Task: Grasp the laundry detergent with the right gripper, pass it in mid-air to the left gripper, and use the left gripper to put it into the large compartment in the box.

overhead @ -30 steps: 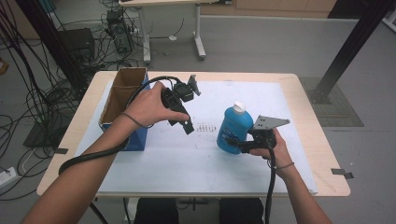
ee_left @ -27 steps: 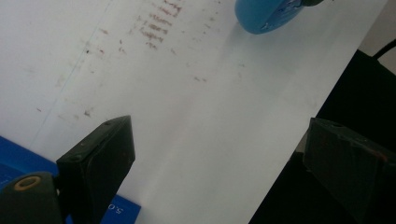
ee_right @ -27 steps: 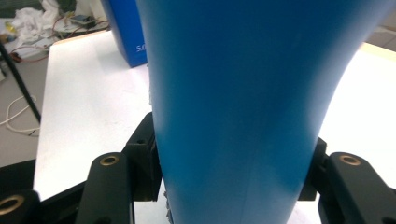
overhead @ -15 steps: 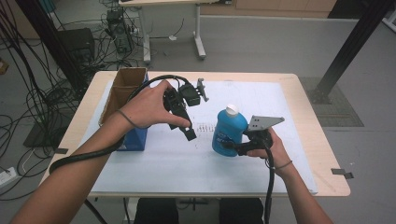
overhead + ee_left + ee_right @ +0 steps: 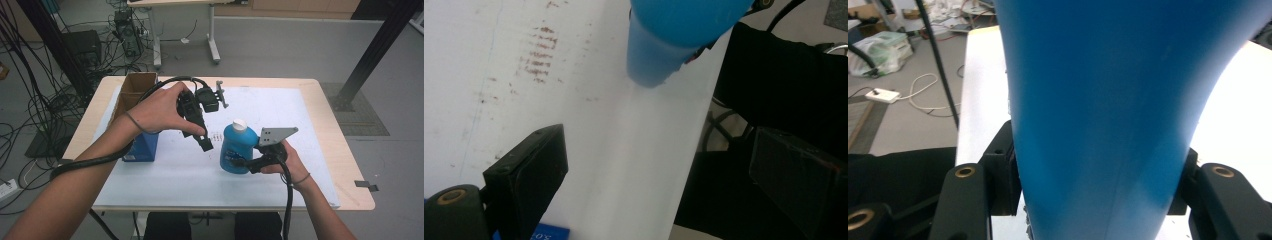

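Note:
A blue bottle (image 5: 238,148) with a white cap stands upright over the white mat (image 5: 280,115), right of centre. My right gripper (image 5: 242,163) comes from the right and is shut on the bottle's lower body. In the right gripper view the bottle (image 5: 1108,100) sits between both black pads (image 5: 1004,176), which press its sides. My left gripper (image 5: 204,143) hangs above the mat just left of the bottle, tilted down and to the right, apart from it. In the left gripper view its jaws (image 5: 664,180) stand wide open with nothing between them, and the bottle's base (image 5: 659,55) lies beyond.
An open cardboard box (image 5: 134,89) stands at the table's far left, with a blue carton (image 5: 143,148) in front of it. The wooden table edge (image 5: 345,165) runs beyond the mat on the right. Cables and a desk frame crowd the floor behind.
The left gripper has risen and drifted right, toward the bottle. The right gripper has carried the bottle a little left and nearer to the person.

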Tool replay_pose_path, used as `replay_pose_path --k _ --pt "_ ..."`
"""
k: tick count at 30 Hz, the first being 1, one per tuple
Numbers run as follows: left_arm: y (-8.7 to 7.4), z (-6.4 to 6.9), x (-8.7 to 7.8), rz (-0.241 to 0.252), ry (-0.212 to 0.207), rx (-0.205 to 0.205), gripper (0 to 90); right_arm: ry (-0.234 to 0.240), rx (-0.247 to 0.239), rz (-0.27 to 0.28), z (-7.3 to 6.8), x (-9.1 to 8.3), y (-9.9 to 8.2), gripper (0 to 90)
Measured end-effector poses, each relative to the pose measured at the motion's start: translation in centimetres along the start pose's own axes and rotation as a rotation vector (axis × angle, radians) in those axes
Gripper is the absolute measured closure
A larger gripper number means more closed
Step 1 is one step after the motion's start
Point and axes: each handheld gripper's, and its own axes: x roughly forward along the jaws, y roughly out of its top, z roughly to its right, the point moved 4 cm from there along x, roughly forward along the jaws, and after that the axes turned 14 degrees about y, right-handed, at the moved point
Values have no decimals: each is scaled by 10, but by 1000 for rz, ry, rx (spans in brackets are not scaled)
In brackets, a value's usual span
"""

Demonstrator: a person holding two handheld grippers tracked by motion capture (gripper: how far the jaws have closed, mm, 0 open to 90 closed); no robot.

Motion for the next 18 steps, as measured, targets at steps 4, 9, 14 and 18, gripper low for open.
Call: replay_pose_path --k 4,9,14,18 --pt "3 4 -1 -6 -4 21 89 24 -18 -15 0 6 6 415" --pt "7 8 -3 -13 -4 45 88 48 -32 -32 1 11 12 415" --pt "12 12 -5 -19 -1 77 88 72 -39 -53 0 16 18 415" --pt "17 16 -6 -17 -15 104 88 84 -43 -56 1 19 20 415"
